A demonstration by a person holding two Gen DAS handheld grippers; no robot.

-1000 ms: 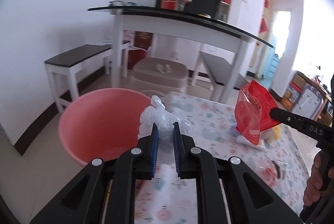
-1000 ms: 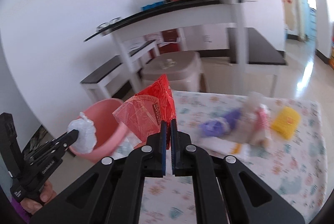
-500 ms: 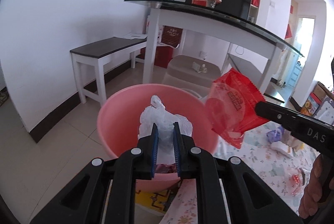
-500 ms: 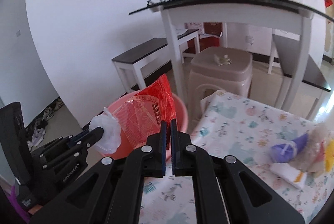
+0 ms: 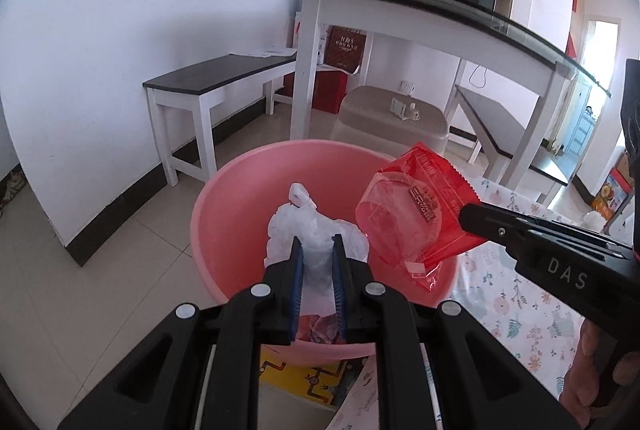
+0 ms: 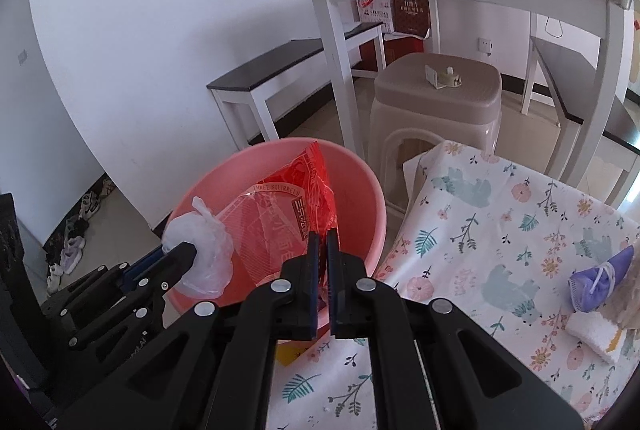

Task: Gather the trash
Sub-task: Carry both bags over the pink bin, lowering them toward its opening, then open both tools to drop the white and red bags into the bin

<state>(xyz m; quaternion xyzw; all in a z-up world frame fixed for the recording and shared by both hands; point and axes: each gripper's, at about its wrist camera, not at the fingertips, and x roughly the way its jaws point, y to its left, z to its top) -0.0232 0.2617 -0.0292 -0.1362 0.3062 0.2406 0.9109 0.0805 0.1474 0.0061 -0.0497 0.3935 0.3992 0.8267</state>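
A pink plastic tub (image 5: 224, 197) (image 6: 360, 185) stands on the floor beside the low table. My left gripper (image 5: 317, 244) (image 6: 188, 250) is shut on a crumpled white plastic bag (image 5: 308, 226) (image 6: 204, 250) and holds it over the tub's mouth. My right gripper (image 6: 322, 236) (image 5: 466, 213) is shut on a red snack wrapper (image 6: 288, 218) (image 5: 412, 213), which hangs over the tub's right side, close to the white bag. Some trash (image 5: 320, 330) lies at the bottom of the tub.
A floral cloth covers the low table (image 6: 500, 230), with a purple wrapper (image 6: 596, 282) and white tissue (image 6: 592, 330) at its right edge. A beige plastic stool (image 6: 440, 101), white benches (image 5: 216, 81) and a glass-topped white table (image 5: 420, 9) stand behind. A hand (image 5: 596, 366) grips the right tool.
Both grippers have swung left from over the floral table to over the pink tub and sunk a little, carrying the white bag and the red wrapper. Neither grip has changed.
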